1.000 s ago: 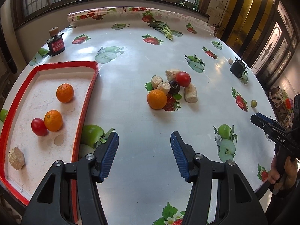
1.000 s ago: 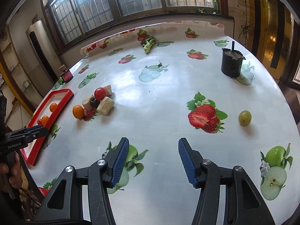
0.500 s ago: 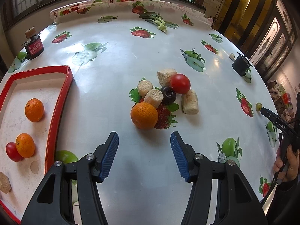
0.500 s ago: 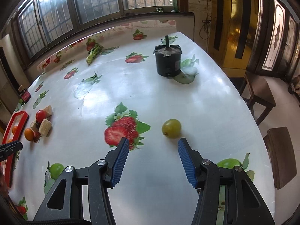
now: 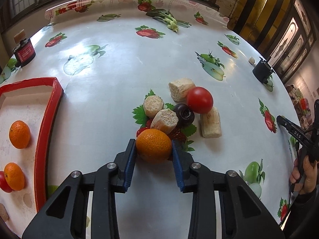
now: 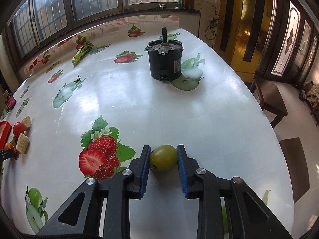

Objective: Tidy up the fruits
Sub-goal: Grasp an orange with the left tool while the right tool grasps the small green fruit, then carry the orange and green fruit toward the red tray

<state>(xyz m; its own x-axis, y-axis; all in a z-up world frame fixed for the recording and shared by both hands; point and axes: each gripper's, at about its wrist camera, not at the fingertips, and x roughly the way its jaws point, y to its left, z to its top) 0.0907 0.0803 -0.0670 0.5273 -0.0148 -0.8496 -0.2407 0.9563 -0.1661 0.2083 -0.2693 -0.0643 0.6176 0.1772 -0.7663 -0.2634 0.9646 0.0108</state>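
In the left wrist view my left gripper [image 5: 154,149] is shut on an orange [image 5: 154,148] at the near end of a pile on the table. Behind it lie several beige cut chunks [image 5: 164,119], a dark plum [image 5: 183,115] and a red tomato [image 5: 199,100]. A red tray [image 5: 45,135] at the left holds two oranges [image 5: 19,134] and a red fruit [image 5: 4,182]. In the right wrist view my right gripper [image 6: 163,157] is shut on a small green fruit [image 6: 163,157] resting on the table.
A black motor-like can [image 6: 165,59] stands beyond the green fruit, near the table's right edge with chairs [image 6: 271,97] beyond. A small red and black can [image 5: 23,50] stands at the far left. A leafy green vegetable [image 5: 166,20] lies far back.
My left gripper moved forward and closed on the orange. My right gripper moved forward and closed on the green fruit.
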